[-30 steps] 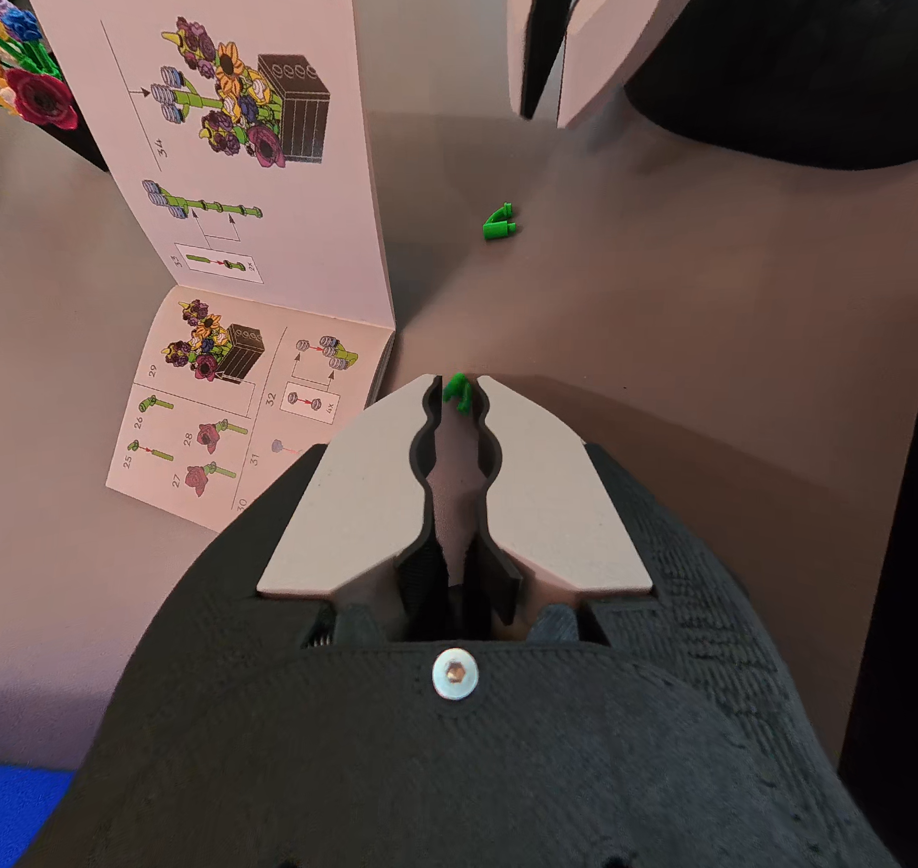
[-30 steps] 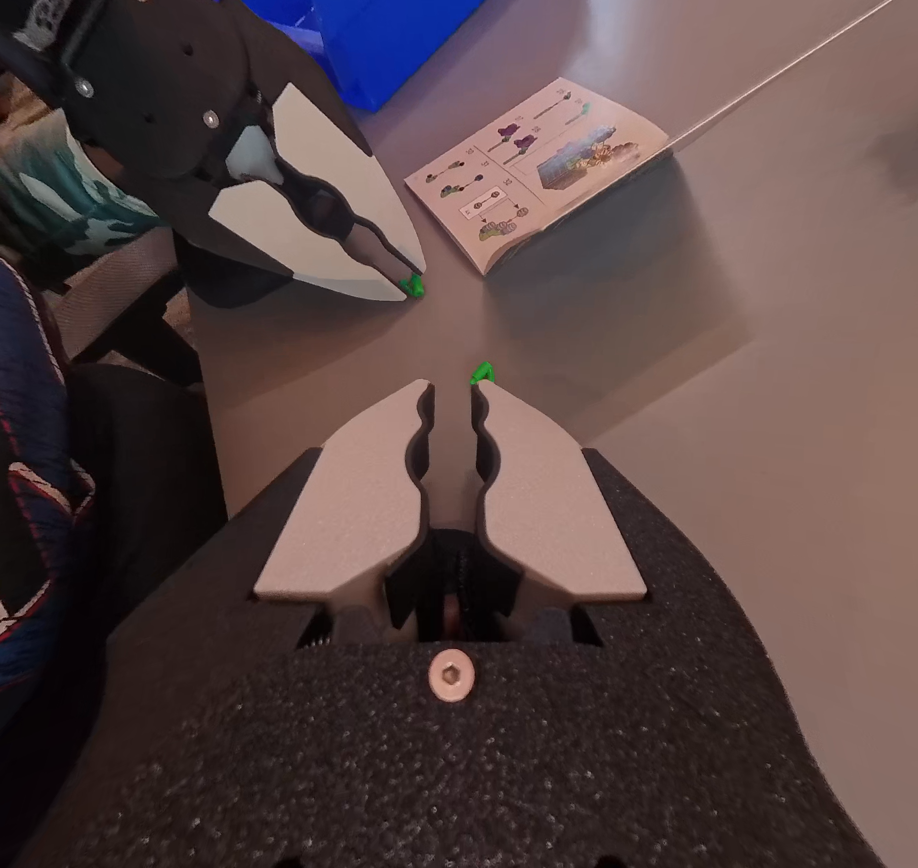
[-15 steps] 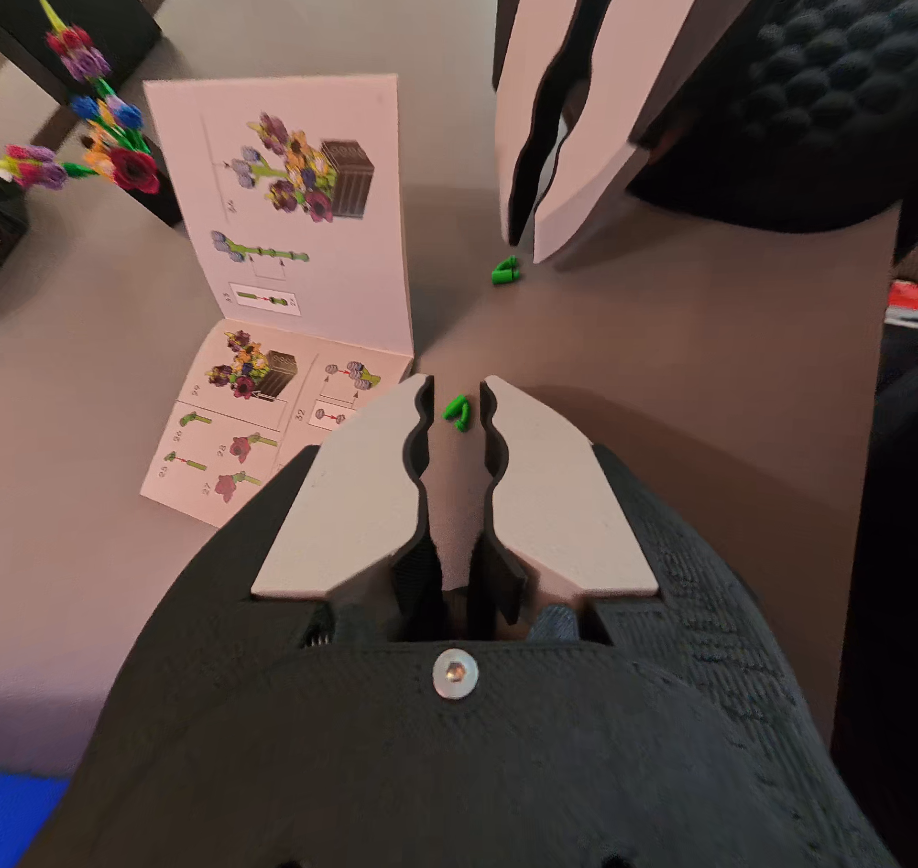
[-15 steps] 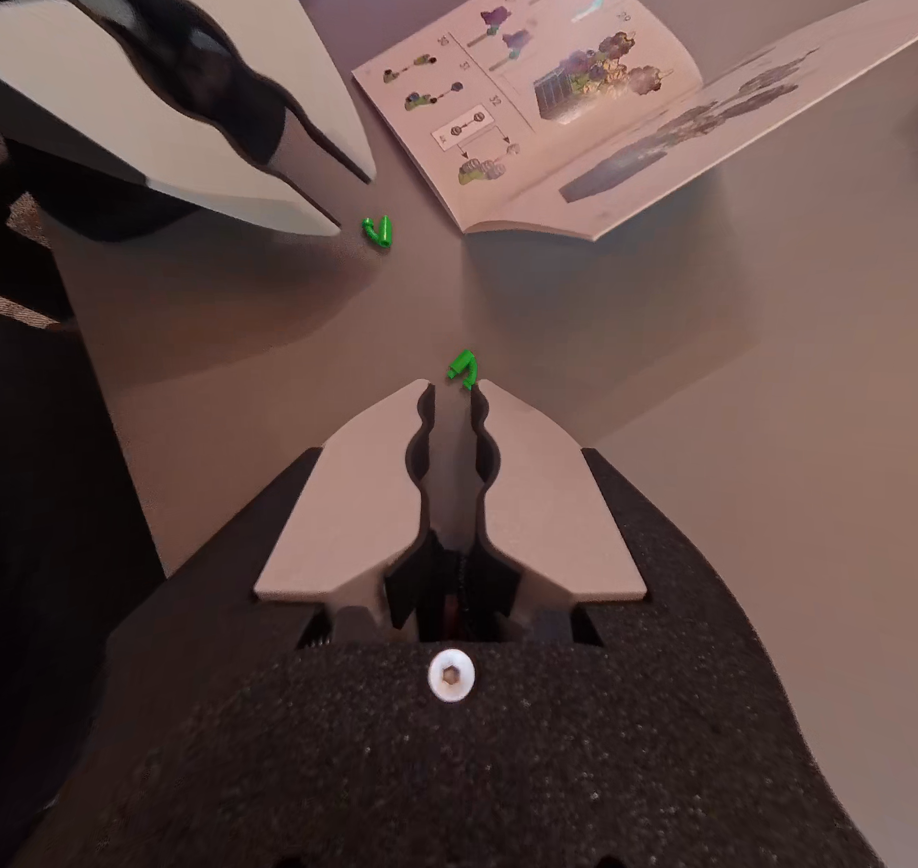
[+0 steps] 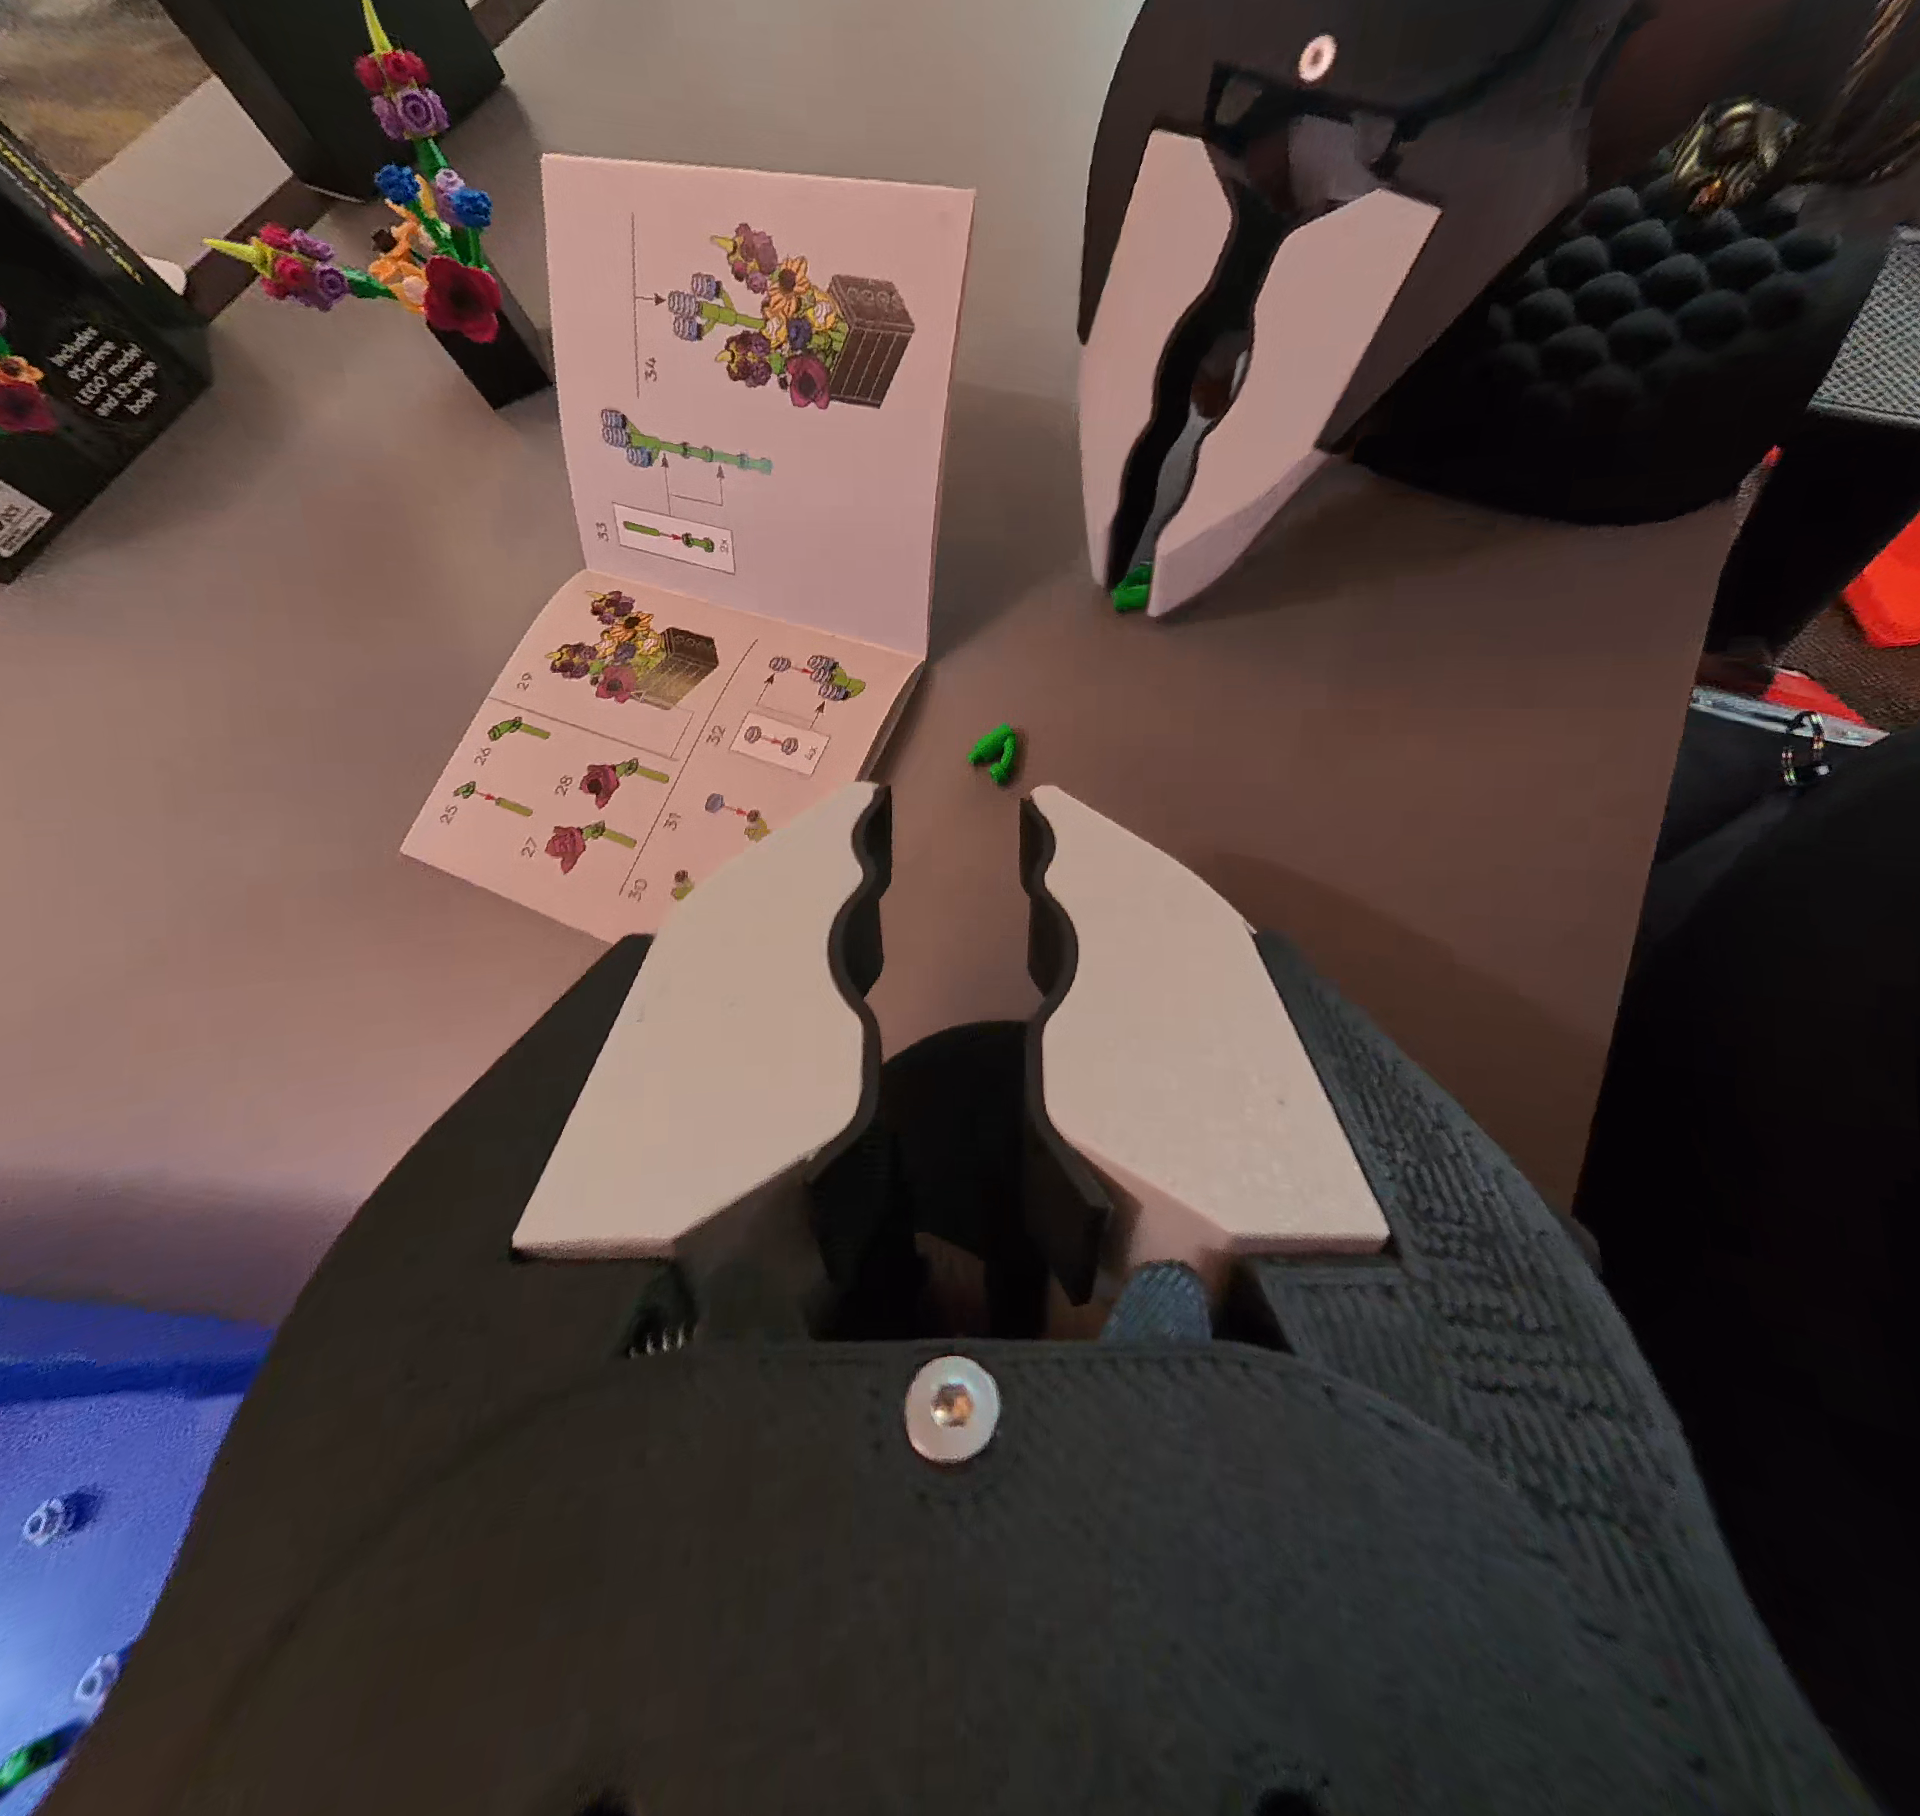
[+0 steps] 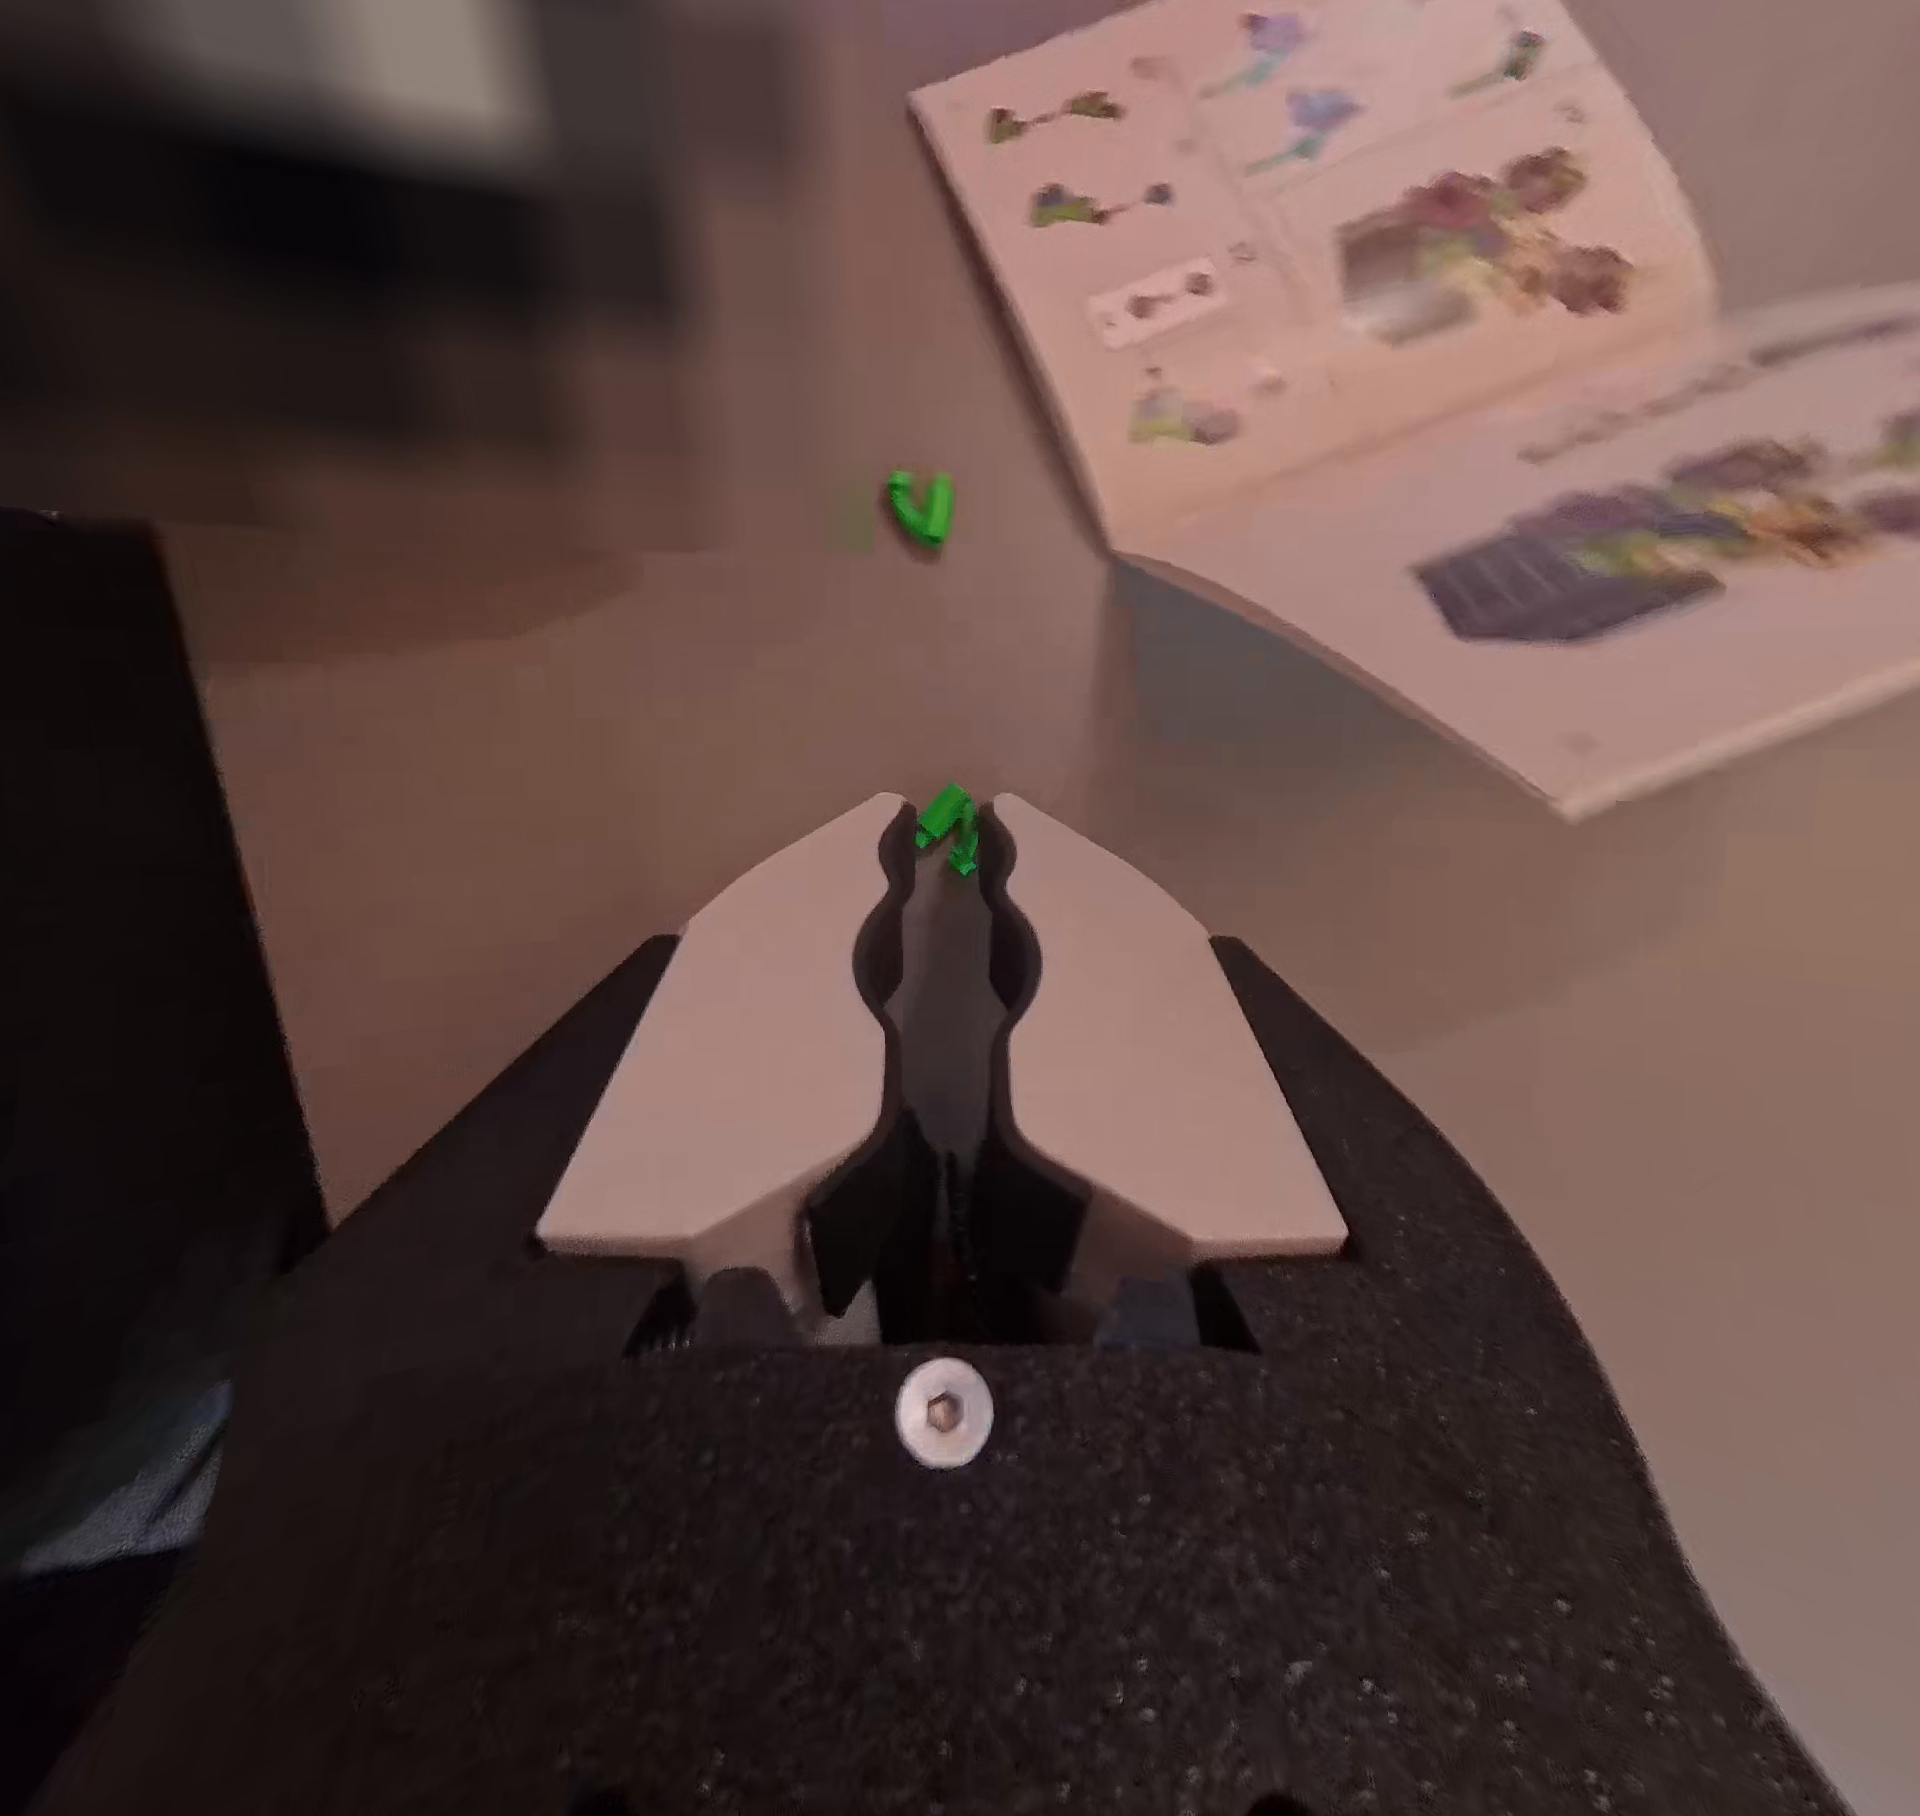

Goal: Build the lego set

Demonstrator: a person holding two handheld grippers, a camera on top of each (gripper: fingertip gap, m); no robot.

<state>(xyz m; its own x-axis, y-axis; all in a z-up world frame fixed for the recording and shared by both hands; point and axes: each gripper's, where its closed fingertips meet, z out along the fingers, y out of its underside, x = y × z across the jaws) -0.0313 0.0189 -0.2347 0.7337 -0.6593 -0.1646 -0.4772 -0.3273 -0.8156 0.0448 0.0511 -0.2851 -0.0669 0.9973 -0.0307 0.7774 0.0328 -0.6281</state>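
Two small green leaf-shaped lego pieces are on the grey table. One green piece (image 5: 994,750) lies loose just beyond my left gripper (image 5: 956,808), which is open and empty; it also shows in the right wrist view (image 6: 923,511). My right gripper (image 6: 945,816) is shut on the other green piece (image 6: 948,828), tips down at the table. In the left wrist view the right gripper (image 5: 1135,594) stands at the upper right, with that green piece (image 5: 1130,586) between its tips. The left gripper (image 6: 312,52) is only a blur in the right wrist view.
An open instruction booklet (image 5: 748,395) stands left of the pieces, also seen in the right wrist view (image 6: 1351,312). A built flower bouquet (image 5: 416,239) and black boxes (image 5: 73,364) stand at the far left. A blue bin (image 5: 94,1454) is at my near left. A black bumpy object (image 5: 1621,332) sits far right. The built flower bouquet (image 5: 416,239) is about 25 cm from my right fingertips.
My left gripper let go of its green piece, opened wider and drew back from it. My right gripper came down on the other green piece and closed on it.
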